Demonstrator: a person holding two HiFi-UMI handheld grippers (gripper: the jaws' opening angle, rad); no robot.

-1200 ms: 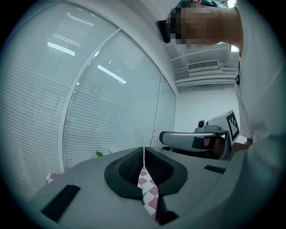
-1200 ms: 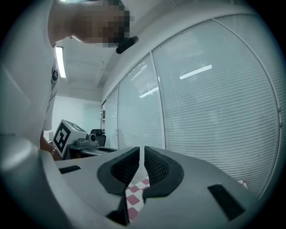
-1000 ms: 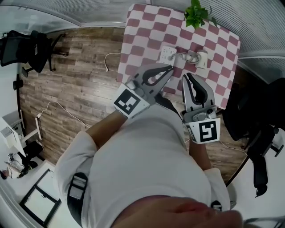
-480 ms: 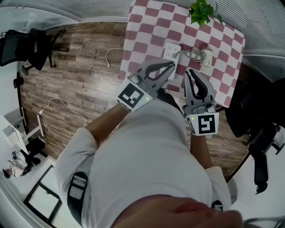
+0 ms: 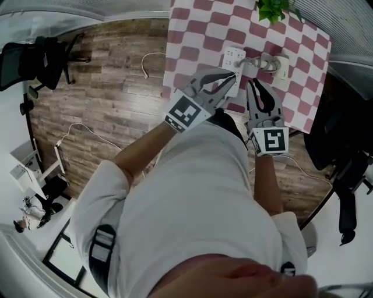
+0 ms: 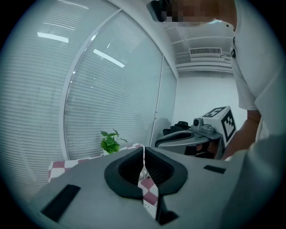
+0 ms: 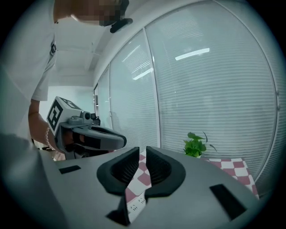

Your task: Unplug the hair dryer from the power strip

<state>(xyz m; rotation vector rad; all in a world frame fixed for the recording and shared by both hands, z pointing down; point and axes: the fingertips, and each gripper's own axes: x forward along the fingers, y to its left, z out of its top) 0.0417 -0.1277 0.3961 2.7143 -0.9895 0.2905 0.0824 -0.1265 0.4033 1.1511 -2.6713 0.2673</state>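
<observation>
plant (image 5: 274, 9) cut by top edge, power strip (image 5: 234, 57) — part-hidden behind left gripper (image 5: 233, 75)

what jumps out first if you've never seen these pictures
The pink-and-white checked table fills the top of the head view, bearing a white power strip, the hair dryer beside it and a green plant at its far edge. Just short of the strip, the left gripper and right gripper point toward it, both shut and empty.
</observation>
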